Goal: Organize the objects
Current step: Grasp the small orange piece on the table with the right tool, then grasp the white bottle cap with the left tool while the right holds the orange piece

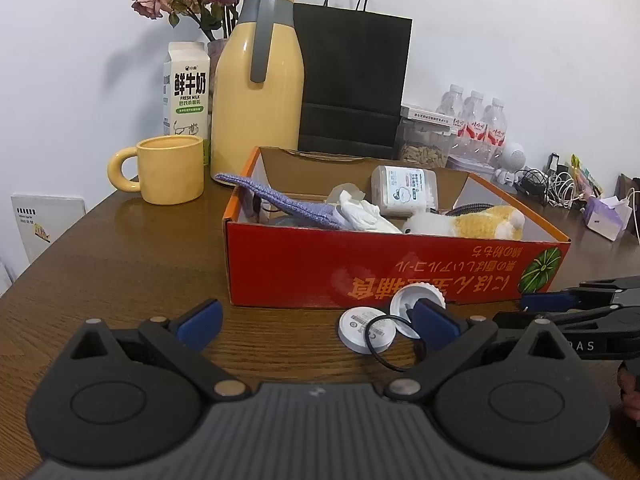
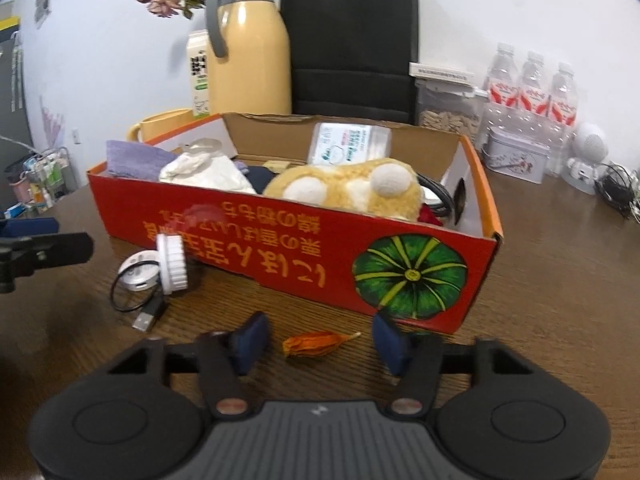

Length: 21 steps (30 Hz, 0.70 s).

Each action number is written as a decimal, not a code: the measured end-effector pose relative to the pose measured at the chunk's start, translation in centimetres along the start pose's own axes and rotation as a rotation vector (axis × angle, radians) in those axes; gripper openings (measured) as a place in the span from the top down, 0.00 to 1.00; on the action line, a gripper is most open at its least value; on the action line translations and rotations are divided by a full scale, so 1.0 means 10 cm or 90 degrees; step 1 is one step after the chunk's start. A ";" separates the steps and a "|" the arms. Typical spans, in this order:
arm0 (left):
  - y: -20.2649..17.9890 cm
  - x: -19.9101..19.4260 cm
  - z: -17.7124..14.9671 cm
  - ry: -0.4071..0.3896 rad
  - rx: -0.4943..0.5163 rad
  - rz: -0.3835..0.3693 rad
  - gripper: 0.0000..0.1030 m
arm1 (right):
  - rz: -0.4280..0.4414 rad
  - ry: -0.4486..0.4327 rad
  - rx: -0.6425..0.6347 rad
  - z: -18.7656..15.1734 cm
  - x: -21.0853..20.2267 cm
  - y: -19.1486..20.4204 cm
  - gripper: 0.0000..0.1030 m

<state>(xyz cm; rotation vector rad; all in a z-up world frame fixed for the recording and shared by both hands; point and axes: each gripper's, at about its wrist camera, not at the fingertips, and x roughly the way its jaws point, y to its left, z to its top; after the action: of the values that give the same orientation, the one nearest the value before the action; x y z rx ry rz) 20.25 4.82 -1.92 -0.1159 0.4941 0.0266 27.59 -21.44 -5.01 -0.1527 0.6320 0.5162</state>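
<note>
Mostly you've filled the red box point(image 2: 256, 236), but your half-open right gripper point(image 2: 316, 344) merely straddles the orange husk point(image 2: 316, 344), unpinched, while white caps point(image 1: 366, 330) and a cable point(image 2: 136, 300) wait beside your wide-open, empty left gripper point(image 1: 316, 320).

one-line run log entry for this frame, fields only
left gripper: open, empty | right gripper: open, around orange dried husk, not pressing | red box: behind | lids: on table

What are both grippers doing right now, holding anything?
Left gripper: open, holding nothing.
Right gripper: open around the small orange dried flower on the table, pads not touching it.
</note>
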 end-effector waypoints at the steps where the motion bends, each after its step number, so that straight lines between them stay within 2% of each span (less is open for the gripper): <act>1: 0.00 0.00 0.00 0.001 0.000 0.000 0.00 | 0.001 0.000 -0.001 0.00 0.00 0.00 0.63; 3: 0.00 0.01 0.00 0.004 0.000 0.001 0.00 | 0.006 -0.002 0.000 0.00 -0.01 0.00 0.66; 12: 0.00 0.02 0.00 0.010 -0.002 0.002 0.00 | -0.001 -0.012 0.001 -0.01 -0.03 0.01 0.66; 21: -0.01 0.09 -0.01 0.026 -0.002 0.006 0.00 | -0.011 -0.083 -0.005 -0.01 -0.19 0.08 0.67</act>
<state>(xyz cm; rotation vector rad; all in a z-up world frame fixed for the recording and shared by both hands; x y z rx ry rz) 20.97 4.74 -2.45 -0.1166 0.5350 0.0349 25.82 -21.54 -4.00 -0.1308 0.5018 0.5071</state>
